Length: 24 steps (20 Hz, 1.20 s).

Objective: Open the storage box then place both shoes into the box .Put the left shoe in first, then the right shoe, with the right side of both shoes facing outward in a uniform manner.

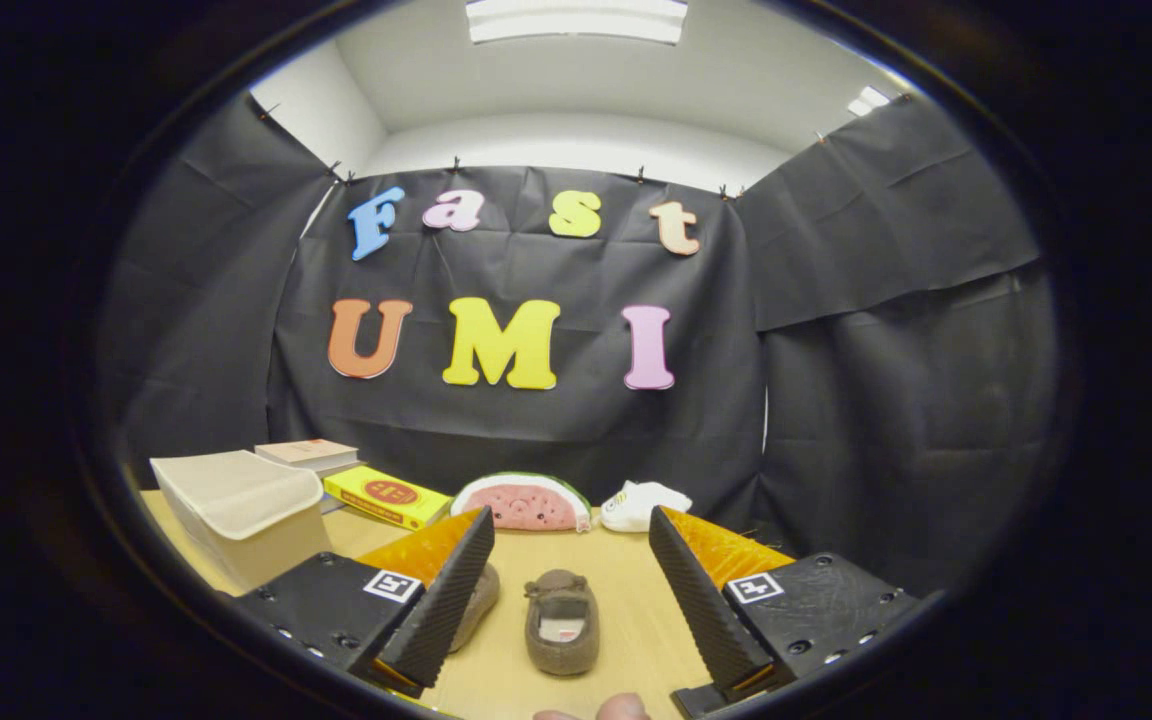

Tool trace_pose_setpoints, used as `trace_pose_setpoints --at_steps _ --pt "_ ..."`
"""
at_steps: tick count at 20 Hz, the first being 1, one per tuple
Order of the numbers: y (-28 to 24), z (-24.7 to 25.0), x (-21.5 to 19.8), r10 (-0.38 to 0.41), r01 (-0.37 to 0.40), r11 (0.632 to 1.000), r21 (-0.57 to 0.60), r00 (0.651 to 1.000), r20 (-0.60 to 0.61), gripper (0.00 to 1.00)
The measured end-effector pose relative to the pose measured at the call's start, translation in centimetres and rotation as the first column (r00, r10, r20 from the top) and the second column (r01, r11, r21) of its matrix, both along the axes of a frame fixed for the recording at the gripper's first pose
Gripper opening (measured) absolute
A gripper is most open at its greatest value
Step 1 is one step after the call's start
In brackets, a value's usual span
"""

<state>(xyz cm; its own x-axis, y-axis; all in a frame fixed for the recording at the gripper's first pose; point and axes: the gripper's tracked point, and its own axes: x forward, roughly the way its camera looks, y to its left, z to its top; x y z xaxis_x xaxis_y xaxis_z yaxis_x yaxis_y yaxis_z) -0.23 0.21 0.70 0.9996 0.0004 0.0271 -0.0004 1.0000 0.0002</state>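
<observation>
Tongs [571, 590]: spread wide, holding nothing.
Storage box [241, 510]: lid down, on counter [636, 620], left of tongs.
Shoes: one [562, 622] between fingers, other [476, 600] half-hidden (left finger).
Advice: lid first, lifted by its front edge.

Storage box [241, 512]: pale beige, lid shut, on the wooden table, well left of the shoes and beyond the left finger. One grey-brown slipper-type shoe [562, 622] lies flat btwn the fingers, opening up, toe away. 2nd shoe [476, 600], similar colour, just left of it, mostly hidden behind the left finger; pose unclear, prob. alongside.
</observation>
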Motion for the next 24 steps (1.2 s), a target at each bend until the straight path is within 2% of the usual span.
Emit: trace_pose_setpoints --at_steps 11,18,24 --pt "1.5 -0.5 0.3 0.045 -0.045 0.999 0.006 0.999 -0.021 0.95" --pt "5.5 -1.3 1.1 0.160 -0.158 0.987 0.029 0.986 -0.054 0.95" --pt "12.7 -1.7 2.2 0.298 -0.288 0.949 0.126 0.953 -0.062 0.95"
